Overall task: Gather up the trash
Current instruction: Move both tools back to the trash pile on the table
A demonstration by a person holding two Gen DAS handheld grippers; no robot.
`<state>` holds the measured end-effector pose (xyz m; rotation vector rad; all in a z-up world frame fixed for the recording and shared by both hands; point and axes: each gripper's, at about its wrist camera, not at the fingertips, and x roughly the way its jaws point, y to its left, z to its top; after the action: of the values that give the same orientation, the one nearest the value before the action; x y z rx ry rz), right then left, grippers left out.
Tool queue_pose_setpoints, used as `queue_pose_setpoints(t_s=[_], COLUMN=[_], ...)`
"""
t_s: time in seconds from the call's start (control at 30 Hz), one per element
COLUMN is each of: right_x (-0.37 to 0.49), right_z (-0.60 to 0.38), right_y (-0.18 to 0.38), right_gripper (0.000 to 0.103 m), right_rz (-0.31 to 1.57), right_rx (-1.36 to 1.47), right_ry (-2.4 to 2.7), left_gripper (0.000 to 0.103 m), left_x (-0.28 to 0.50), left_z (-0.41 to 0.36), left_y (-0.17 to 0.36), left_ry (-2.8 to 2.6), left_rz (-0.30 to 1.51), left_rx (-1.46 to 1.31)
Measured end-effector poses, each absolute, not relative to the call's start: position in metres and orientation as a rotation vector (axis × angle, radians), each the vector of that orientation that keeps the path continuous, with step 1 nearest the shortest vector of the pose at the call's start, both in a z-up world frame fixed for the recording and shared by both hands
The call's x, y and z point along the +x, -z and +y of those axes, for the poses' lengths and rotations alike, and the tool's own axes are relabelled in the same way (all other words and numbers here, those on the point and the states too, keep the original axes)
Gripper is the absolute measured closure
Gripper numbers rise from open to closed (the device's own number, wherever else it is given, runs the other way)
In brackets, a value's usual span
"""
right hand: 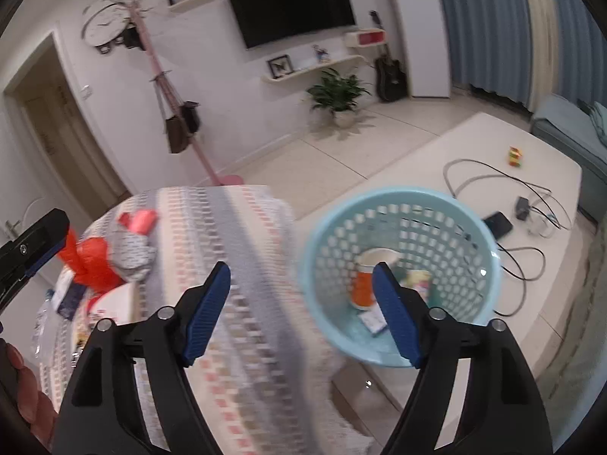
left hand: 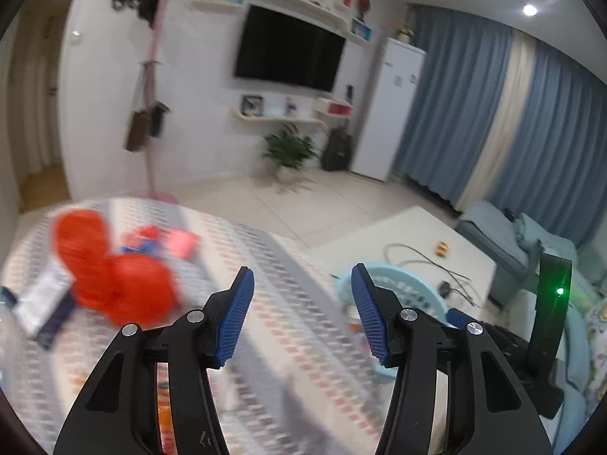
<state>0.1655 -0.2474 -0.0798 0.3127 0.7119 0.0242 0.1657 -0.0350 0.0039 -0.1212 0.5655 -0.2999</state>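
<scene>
A red plastic bag (left hand: 114, 276) lies on the patterned tablecloth (left hand: 273, 326) among other litter: a pink wrapper (left hand: 182, 242), a white and dark packet (left hand: 45, 303). My left gripper (left hand: 301, 314) is open and empty, right of the bag. My right gripper (right hand: 301, 311) is open and empty, above the table edge beside a light blue basket (right hand: 402, 204). The basket holds an orange and white paper cup (right hand: 366, 276) and small packets. In the right wrist view the red bag (right hand: 91, 261) and a crumpled grey wrapper (right hand: 132, 254) lie far left.
A low white table (right hand: 474, 159) carries cables, a phone and a small coloured cube (right hand: 515, 156). A clear bottle (right hand: 43, 314) lies at the tablecloth's left edge. A coat stand, potted plant, guitar, fridge and blue curtains stand further off. A teal sofa (left hand: 504, 235) is at the right.
</scene>
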Motion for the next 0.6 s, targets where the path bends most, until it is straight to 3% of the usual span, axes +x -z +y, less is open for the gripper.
queue_pose_setpoints(t_s=[0.13,0.6], right_x=[0.167,0.178], right_z=[-0.205,-0.101], right_y=[0.073,0.117], right_gripper=[0.027,0.026], right_rz=[0.714,0.787], right_rx=[0.266,0.133], right_ry=[-0.1,-0.241], left_gripper=[0.036,0.031], left_x=[0.153,0.182], left_z=[0.017,0.166], left_y=[-0.012,0.04], left_ry=[0.186,0.005], left_rz=[0.521,0.738], left_rx=[-0.123,-0.244])
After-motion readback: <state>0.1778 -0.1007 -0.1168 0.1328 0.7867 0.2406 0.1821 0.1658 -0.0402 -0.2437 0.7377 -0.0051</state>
